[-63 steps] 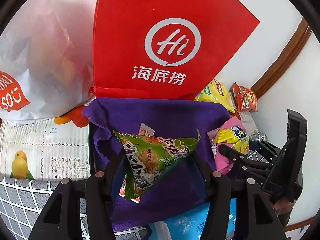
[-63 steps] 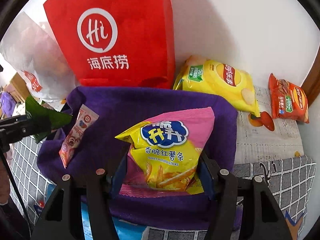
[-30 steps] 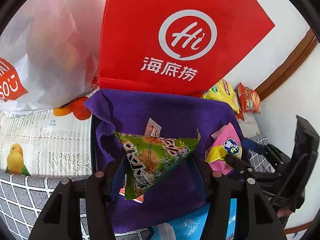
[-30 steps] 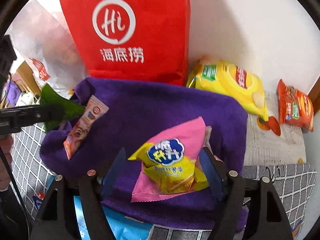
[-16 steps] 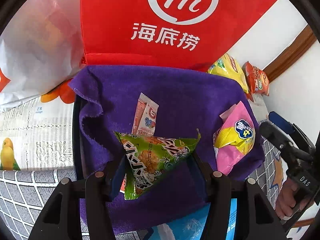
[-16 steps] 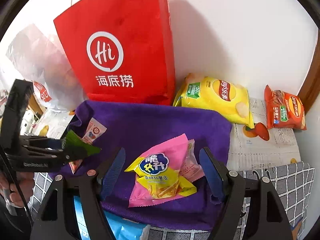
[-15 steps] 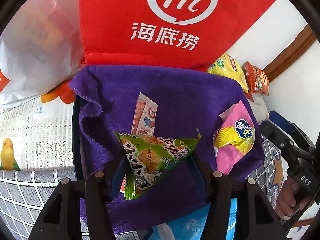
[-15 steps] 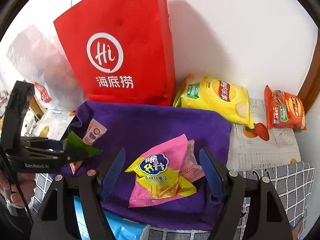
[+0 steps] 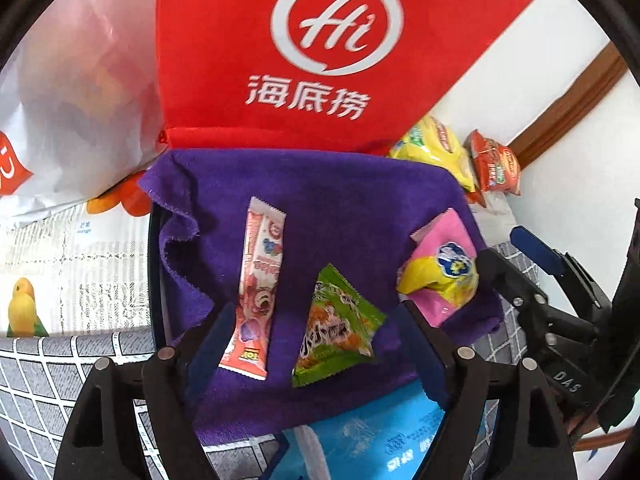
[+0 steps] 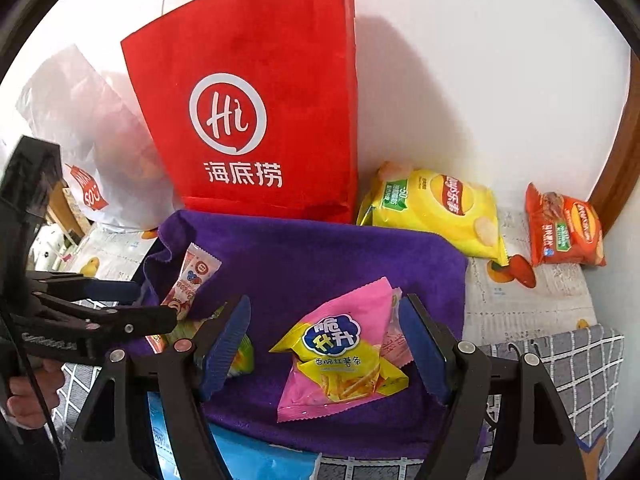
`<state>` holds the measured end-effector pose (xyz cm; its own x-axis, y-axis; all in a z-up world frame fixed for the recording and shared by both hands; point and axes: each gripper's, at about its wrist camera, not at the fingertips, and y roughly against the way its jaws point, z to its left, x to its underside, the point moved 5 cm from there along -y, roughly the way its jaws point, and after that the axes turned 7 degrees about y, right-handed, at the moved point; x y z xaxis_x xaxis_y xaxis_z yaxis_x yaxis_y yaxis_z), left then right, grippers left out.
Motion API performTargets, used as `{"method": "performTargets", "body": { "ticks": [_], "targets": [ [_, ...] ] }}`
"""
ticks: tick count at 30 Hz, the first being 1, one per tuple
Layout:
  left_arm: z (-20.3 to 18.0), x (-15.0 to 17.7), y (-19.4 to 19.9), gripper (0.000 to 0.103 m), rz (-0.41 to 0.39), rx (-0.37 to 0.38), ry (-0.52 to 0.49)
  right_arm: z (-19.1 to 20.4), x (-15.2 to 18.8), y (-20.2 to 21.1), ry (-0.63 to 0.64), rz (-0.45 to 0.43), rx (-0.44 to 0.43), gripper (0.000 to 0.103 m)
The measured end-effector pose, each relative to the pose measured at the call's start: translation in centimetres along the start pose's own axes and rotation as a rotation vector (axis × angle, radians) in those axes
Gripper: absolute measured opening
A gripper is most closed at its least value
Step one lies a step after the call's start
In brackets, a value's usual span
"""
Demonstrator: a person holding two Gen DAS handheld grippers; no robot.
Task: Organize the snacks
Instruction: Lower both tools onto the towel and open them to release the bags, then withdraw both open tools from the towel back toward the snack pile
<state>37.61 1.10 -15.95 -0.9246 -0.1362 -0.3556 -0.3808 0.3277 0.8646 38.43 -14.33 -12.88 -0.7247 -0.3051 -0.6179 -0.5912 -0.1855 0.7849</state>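
Green triangular foil snack packet [image 9: 336, 332] is seen lying released on the purple towel [image 9: 320, 184] – between the just-opened, empty jaws of the left hand-held gripper [image 9: 316, 332], long axis pointing away – while the right hand-held gripper [image 10: 324, 344] hangs open, empty, over the pink-and-yellow sweet-potato-stick bag [image 10: 340, 352].

A home corner, by the look of it: a red shopping bag [image 10: 256, 120] and a white plastic bag [image 10: 92, 152] lean on a plain white wall [image 10: 480, 80] with brown wooden trim [image 10: 616, 168], above a fruit-print cloth [image 10: 532, 300] strewn with snack packets
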Motion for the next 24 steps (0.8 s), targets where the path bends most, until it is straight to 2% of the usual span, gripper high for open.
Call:
{"method": "performTargets", "body": {
  "ticks": [6,10,16,20,24],
  "targets": [
    [-1.0,0.2,1.7,0.081,-0.04,0.003,-0.025,0.2,0.6,1.8,-0.006,-0.011,0.047,0.076],
    [-1.5,0.3,2.8,0.081,-0.058,0.004,-0.03,0.0,1.5,3.6,-0.017,-0.036,0.113,0.076],
    [-2.3,0.8,6.2,0.081,-0.136,0.033,-0.051,0.6,3.0,6.3,-0.016,-0.032,0.133,0.076],
    [-3.0,1.1,7.3,0.081,-0.166,-0.026,-0.072,1.4,3.9,8.3,-0.024,-0.037,0.165,0.076],
    [-3.5,1.8,8.9,0.081,-0.169,0.01,-0.082,2.0,4.9,9.7,-0.081,-0.03,0.115,0.075]
  ]
}}
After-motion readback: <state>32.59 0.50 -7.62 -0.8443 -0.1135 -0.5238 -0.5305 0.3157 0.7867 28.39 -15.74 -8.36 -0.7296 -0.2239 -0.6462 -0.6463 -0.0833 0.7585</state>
